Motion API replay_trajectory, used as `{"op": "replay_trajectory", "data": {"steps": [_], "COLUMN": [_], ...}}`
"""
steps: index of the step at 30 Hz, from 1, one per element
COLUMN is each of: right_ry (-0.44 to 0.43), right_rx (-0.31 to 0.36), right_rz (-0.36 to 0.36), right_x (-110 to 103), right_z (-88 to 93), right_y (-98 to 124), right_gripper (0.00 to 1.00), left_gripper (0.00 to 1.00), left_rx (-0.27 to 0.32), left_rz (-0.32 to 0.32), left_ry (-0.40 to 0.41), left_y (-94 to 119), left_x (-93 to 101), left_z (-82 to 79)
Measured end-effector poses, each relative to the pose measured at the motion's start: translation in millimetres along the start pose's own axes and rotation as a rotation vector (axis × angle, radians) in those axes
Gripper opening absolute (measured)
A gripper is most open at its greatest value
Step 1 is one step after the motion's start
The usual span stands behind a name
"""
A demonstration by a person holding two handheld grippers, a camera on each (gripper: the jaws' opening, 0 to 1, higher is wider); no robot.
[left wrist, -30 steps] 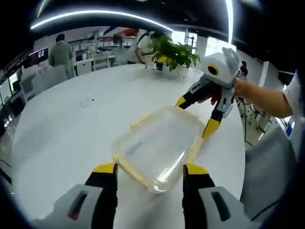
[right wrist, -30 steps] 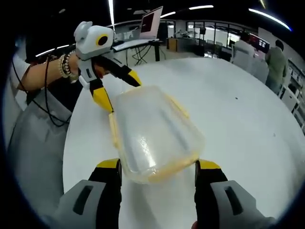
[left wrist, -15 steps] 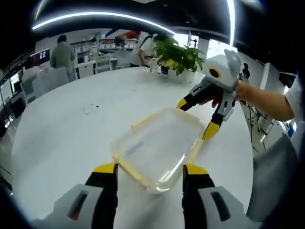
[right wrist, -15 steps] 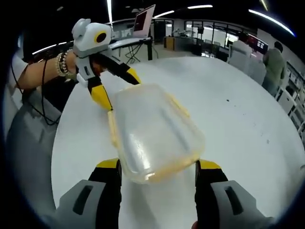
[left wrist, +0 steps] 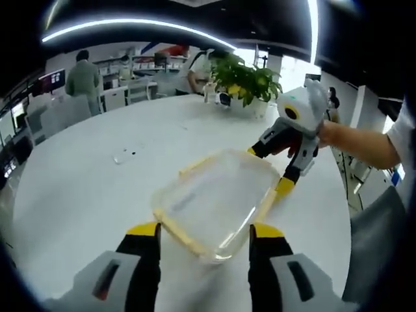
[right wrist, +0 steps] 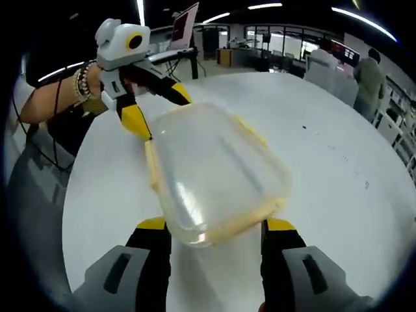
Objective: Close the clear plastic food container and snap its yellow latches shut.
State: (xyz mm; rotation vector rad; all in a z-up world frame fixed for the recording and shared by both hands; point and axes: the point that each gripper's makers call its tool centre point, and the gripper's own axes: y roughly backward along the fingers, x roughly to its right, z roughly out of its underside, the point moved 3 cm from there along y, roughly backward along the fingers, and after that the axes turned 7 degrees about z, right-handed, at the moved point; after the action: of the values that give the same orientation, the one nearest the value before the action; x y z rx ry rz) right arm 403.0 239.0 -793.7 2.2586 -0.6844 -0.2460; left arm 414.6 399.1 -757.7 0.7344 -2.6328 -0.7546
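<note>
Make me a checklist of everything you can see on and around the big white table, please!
Surface: round white table, a few small specks.
Job's things: clear plastic food container with yellow latches, lid on; latch state cannot be told.
Clutter: potted plant at the far edge.
Grippers: left tool open, jaws either side of the container's near end; right tool open at the opposite end.
Cables: a dark cable by the person's arm.
Surroundings: office desks, a laptop, people standing.

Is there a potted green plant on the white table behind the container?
Yes, a potted green plant stands on the white table, at its far edge beyond the clear container.
</note>
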Motion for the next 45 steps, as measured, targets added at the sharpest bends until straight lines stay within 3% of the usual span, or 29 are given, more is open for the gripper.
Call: {"op": "replay_trajectory", "data": {"steps": [11,14,18,20,24,28,32,36,39,45], "right_ry": [-0.015,-0.023,-0.057,-0.083,-0.105,-0.129,-0.135,-0.162,-0.2,-0.274], "right_rx": [0.015,0.024,0.048,0.07,0.134,0.174,0.219,0.247,0.253,0.327], "right_rz": [0.018,0.029,0.07,0.083,0.088,0.097,0.118,0.143,0.176,0.245], "right_x": [4,5,11,11,6,-3,-16,-30,-38,-58], "right_z": [-3.4,-3.9,-3.4,-4.3,-9.8,-13.8,-18.1,-16.9,-11.1,-4.9], "right_y": [2,6,17,24,41,61,82,102,115,142], "right_gripper": [0.51,0.51,0.52,0.53,0.52,0.6,0.67,0.75,0.77,0.8], "left_gripper": [0.48,0.43,0.54,0.54,0.6,0.69,0.71,0.89,0.91,0.93], "left_rx": [-0.003,-0.012,0.06,0.068,0.095,0.134,0.207,0.32,0.317,0.324], "left_rz": [-0.006,-0.014,-0.022,-0.025,-0.027,-0.04,-0.03,-0.043,-0.04,-0.083], "left_ry": [-0.012,0.001,0.044,0.05,0.054,0.063,0.047,0.057,0.061,0.072], "left_y": [-1,4,22,29,45,62,81,102,115,148], "left_x": [-5.0,-2.7,5.4,8.6,25.6,41.1,60.5,83.5,97.9,121.5], "left_z": [-3.1,-2.3,-12.1,-12.6,-14.4,-17.8,-22.0,-26.8,-20.4,-3.3]}}
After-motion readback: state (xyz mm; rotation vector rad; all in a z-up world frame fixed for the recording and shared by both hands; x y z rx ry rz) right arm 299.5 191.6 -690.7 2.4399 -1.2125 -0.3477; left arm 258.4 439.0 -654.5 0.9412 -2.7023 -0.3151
